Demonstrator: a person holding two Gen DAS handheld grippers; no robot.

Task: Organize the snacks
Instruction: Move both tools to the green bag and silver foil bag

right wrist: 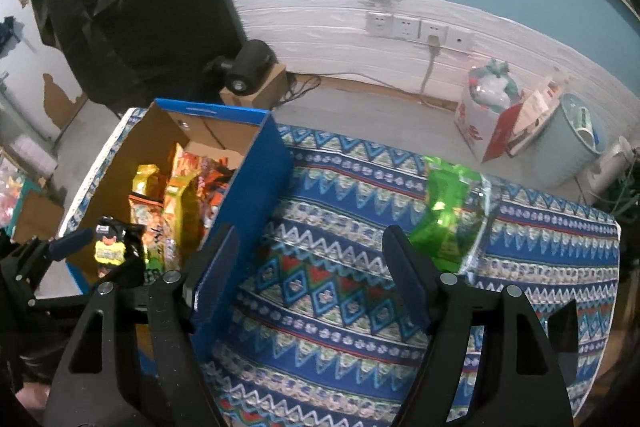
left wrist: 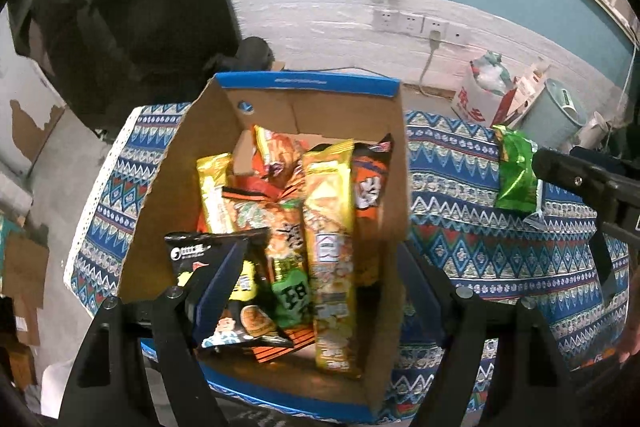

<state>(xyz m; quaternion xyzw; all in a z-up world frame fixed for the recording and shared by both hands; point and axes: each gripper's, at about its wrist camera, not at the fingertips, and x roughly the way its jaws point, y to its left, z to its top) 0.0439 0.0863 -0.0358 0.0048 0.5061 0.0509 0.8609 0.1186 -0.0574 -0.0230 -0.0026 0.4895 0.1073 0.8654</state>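
Observation:
An open cardboard box [left wrist: 192,163] with blue rims stands on the patterned tablecloth [left wrist: 460,187] and holds several orange and yellow snack packs [left wrist: 328,227]. My left gripper [left wrist: 320,271] is open above the box's near end; a black snack bag [left wrist: 228,287] leans against its left finger. A green snack bag [left wrist: 516,171] lies on the cloth to the right of the box, also in the right wrist view [right wrist: 452,211]. My right gripper [right wrist: 308,267] is open and empty over the cloth, between the box [right wrist: 248,187] and the green bag, whose near end lies by its right finger.
Behind the table are a white wall with sockets [right wrist: 420,27], a small black camera on a carton [right wrist: 248,67], a red and white box [right wrist: 488,123] and a pale bin [right wrist: 572,139]. The table's right edge [right wrist: 616,267] is close.

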